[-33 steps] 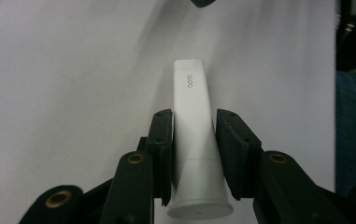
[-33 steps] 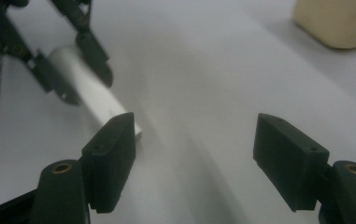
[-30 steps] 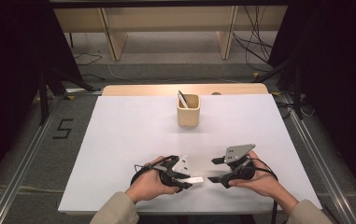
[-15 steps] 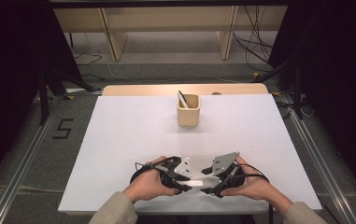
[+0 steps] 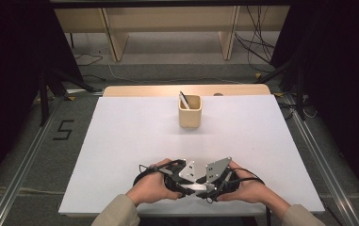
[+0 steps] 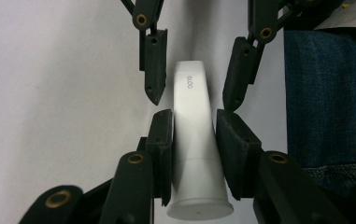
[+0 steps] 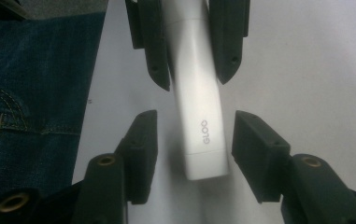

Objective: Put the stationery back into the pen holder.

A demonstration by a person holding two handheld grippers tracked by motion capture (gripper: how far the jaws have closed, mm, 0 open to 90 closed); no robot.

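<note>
Closing in from three o'clock, the right tool (image 5: 204, 186) has slid across the near edge of the white bench (image 5: 120, 141) since a second ago, when it sat clearly apart from its partner, and now meets the left tool (image 5: 189, 184) nose to nose at six o'clock. Between them lies a white glue stick (image 6: 195, 140) marked GLOO. The left tool's pads (image 6: 161, 149) are clamped on the wider cap end of the stick, holding it just above the bench. The right tool's jaws have just been closing with the stick's narrower tail end between them; in the right gripper view its pads (image 7: 140, 149) stand a little off the white tube on both sides, so that tool is open around it, not yet gripping. The step in hand looks like a two-handed grasp, likely to pull the cap off or pass the stick across. Next the right jaws should finish closing squarely on the tail before any pull. A beige pen cup (image 5: 189, 113) with one pen stands well apart at twelve o'clock.
</note>
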